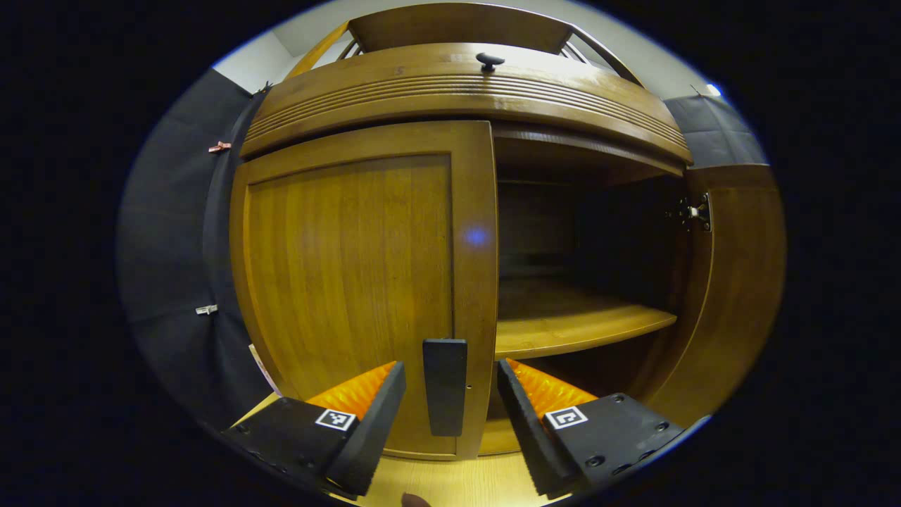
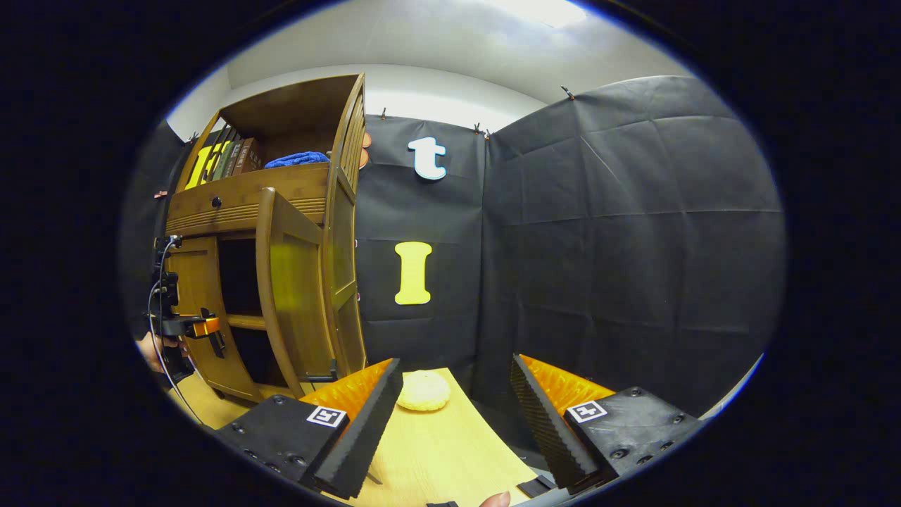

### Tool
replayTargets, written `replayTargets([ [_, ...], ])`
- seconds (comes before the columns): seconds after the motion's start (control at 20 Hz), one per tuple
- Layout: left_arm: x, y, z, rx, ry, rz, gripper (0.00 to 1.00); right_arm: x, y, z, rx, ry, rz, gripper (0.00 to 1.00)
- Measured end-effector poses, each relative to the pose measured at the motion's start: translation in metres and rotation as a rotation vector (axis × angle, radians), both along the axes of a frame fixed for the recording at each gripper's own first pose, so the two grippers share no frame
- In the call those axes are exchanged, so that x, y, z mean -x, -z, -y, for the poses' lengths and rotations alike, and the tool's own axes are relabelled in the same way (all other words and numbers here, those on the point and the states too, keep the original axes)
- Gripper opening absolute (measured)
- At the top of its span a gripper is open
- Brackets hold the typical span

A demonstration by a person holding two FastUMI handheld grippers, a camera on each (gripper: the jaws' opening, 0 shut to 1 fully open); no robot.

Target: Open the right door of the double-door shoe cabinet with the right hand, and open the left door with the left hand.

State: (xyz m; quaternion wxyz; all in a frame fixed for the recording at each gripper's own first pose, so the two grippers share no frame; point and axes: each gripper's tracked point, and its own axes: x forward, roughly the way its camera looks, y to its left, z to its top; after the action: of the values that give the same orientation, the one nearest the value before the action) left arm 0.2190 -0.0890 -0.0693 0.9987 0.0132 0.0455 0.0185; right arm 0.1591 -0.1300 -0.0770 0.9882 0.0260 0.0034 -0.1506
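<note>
Right at the left door's handle [image 1: 445,386], the left gripper [image 1: 450,405] sits spread, gripping nothing; close off-center and it'll slip. Right door [image 2: 294,296] already swung out, right gripper [image 2: 456,408] spread, idle

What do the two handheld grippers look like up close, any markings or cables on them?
Each gripper, the left gripper and the right gripper, has two wedge-shaped jaws with ribbed inner faces on black blocks fastened with screws. Each block carries a small square black-and-white marker. In the right gripper view, the left gripper appears far off by the cabinet, with a thin cable hanging from it.
</note>
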Motion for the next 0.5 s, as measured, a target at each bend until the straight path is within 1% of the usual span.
replayTargets([
  [0.05,-0.004,0.003,0.002,0.001,0.007,-0.008,0.77,-0.002,0.0,0.003,-0.003,0.001,0.0,0.92],
  [0.1,-0.008,0.009,0.002,-0.001,0.007,-0.021,0.74,-0.003,0.0,0.005,-0.01,0.005,0.001,0.92],
  [0.15,-0.011,0.012,-0.001,-0.008,-0.007,-0.031,0.66,-0.006,-0.001,0.006,-0.017,0.009,0.004,0.92],
  [0.2,-0.013,0.014,-0.001,-0.008,-0.014,-0.037,0.64,-0.008,-0.003,0.008,-0.023,0.009,0.008,0.92],
  [0.25,-0.015,0.015,-0.003,-0.007,-0.019,-0.039,0.56,-0.008,-0.005,0.008,-0.026,0.008,0.013,0.92],
  [0.3,-0.018,0.017,-0.006,-0.009,-0.022,-0.042,0.53,-0.01,-0.006,0.008,-0.027,0.008,0.018,0.92],
  [0.35,-0.02,0.019,-0.01,-0.016,-0.026,-0.051,0.47,-0.011,-0.008,0.008,-0.027,0.007,0.022,0.92],
  [0.4,-0.02,0.02,-0.01,-0.008,-0.02,-0.051,0.43,-0.012,-0.009,0.006,-0.028,0.001,0.024,0.92],
  [0.45,-0.02,0.02,-0.009,0.002,-0.016,-0.05,0.37,-0.012,-0.011,0.004,-0.029,-0.004,0.026,0.98],
  [0.5,-0.019,0.023,-0.009,0.006,-0.007,-0.061,0.36,-0.012,-0.011,0.002,-0.032,-0.007,0.025,0.98],
])
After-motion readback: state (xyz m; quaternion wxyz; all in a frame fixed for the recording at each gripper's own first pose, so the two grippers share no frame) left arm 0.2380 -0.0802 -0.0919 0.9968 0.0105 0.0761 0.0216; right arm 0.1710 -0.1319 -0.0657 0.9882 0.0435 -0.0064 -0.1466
